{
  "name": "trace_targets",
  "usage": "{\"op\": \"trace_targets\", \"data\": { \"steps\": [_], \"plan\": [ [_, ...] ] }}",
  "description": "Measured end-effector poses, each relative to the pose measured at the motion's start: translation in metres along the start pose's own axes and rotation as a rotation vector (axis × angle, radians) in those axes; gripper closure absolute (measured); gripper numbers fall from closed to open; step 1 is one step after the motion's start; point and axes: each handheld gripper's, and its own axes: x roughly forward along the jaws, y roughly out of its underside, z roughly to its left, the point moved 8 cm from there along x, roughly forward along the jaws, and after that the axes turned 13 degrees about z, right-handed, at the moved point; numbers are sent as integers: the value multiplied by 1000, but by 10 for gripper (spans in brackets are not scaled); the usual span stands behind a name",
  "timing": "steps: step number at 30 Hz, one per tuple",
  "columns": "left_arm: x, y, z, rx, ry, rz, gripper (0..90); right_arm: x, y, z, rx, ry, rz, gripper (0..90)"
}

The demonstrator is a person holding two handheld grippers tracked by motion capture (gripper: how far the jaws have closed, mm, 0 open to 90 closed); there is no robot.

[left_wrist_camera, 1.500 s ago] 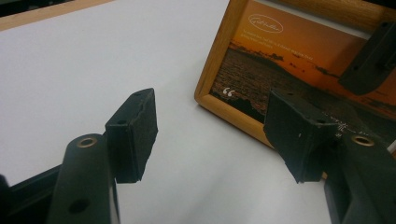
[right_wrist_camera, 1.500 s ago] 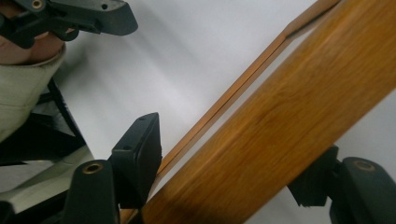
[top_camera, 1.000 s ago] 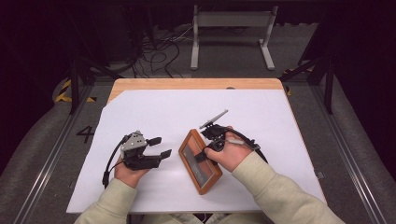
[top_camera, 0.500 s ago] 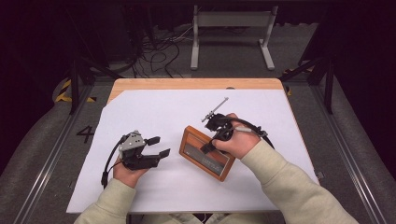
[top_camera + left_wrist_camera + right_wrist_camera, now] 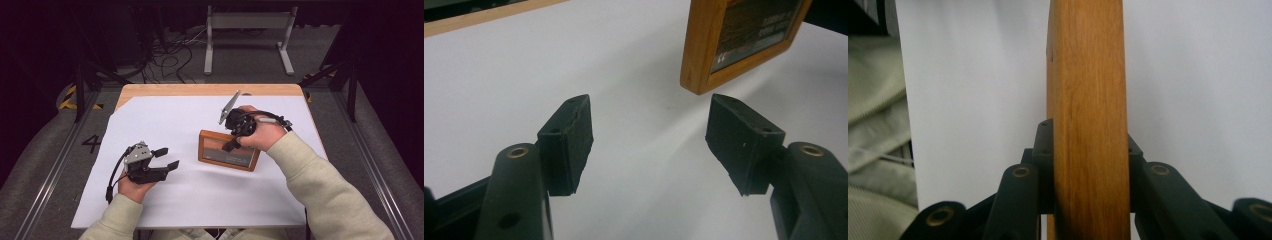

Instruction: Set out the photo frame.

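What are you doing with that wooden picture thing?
A person holds tongs in each hand at a table covered with a white sheet. The right tongs are clamped on the edge of a wooden picture frame, holding it up off the sheet. The left tongs wait open beside it on the sheet, holding nothing.

An orange-brown wooden frame (image 5: pixel 229 153) is seen around a dark panel with pale lettering (too small to be read). The worktop (image 5: pixel 210 90) is light wood, covered by a plain white sheet (image 5: pixel 165 120). Both tongs (image 5: pixel 165 158) (image 5: pixel 233 141) are matt black, and the sleeves (image 5: pixel 325 185) are pale cream.
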Motion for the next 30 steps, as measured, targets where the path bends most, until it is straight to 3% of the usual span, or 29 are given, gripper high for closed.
{"op": "trace_targets", "data": {
  "steps": [1, 2, 3, 10, 22, 30],
  "plan": [
    [0, 0, 0, -5, -1, 0, 354, 0, -1, -3, -60, 5, 18, 721],
    [-1, 1, 0, -7, 0, 0, 354, 0, -1, -3, -60, 5, 18, 721],
    [-1, 1, 0, -10, 1, 2, 354, 2, -2, -6, -96, 4, 30, 721],
    [-1, 2, 0, -8, 3, 3, 354, 15, -4, -20, -99, -25, 46, 721],
    [1, 1, 1, -4, 6, 4, 354, 39, -2, -29, -140, -91, 82, 720],
    [1, 2, 0, -5, 11, 8, 354, 41, -2, -33, -124, -93, 68, 721]
  ]
}}
